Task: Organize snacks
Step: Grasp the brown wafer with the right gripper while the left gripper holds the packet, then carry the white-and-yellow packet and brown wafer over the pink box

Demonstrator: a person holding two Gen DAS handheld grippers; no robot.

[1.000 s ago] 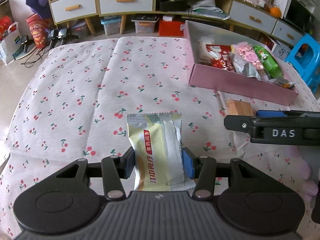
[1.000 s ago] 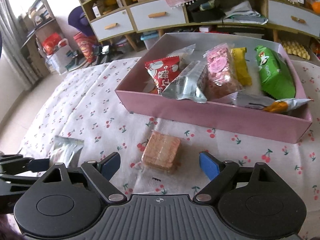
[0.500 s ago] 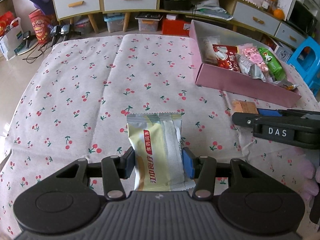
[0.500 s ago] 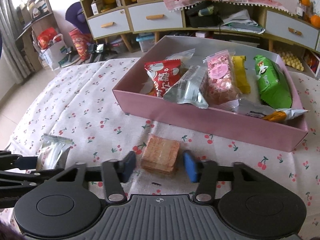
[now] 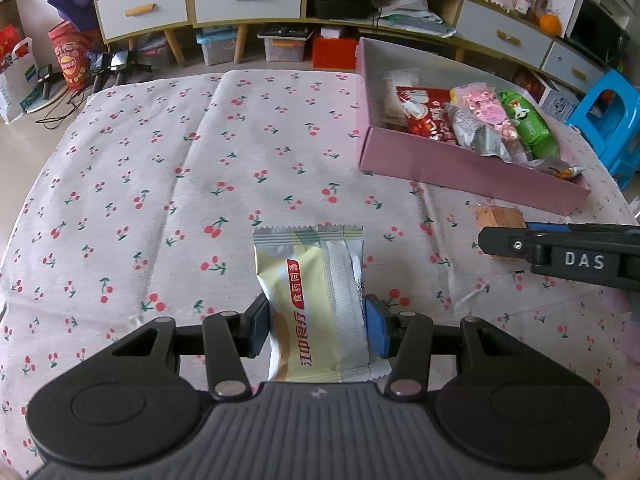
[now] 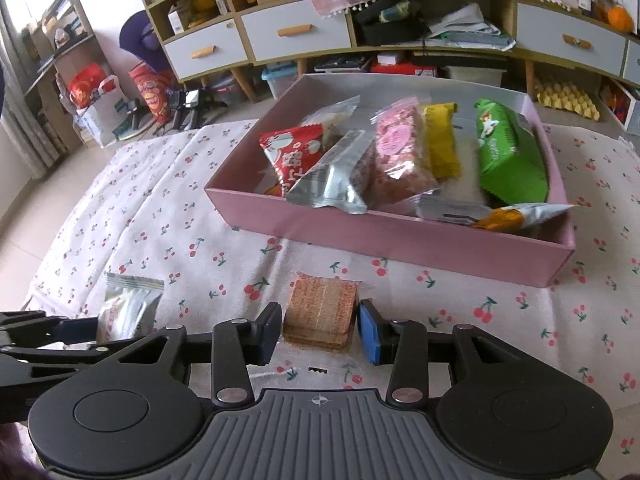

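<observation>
Left gripper [image 5: 316, 326]: jaws pinch a pale yellow snack packet [image 5: 314, 304] by its two long sides. The packet stands between the blue pads, its crimped top edge pointing away over the cherry-print cloth [image 5: 160, 168].

Right gripper [image 6: 318, 328]: jaws have just been closing, with the wafer block [image 6: 320, 310] between them. The pads now sit against both sides of the clear-wrapped wafers, pinching them. The block is just in front of the pink box [image 6: 400, 240], apart from its near wall; whether it rests on the cloth or is a little raised, I cannot tell.

Pink box: stands open on the cloth, toward the right side of the table. Inside lie a red packet [image 6: 294, 156], a silver packet [image 6: 332, 184], a pink packet [image 6: 400, 152], a yellow packet [image 6: 442, 140], a green packet [image 6: 508, 152] and an orange-tipped packet [image 6: 516, 214] against the near wall.

Seen from the left wrist, the right gripper reaches in from the right edge, wafers at its tip.
</observation>
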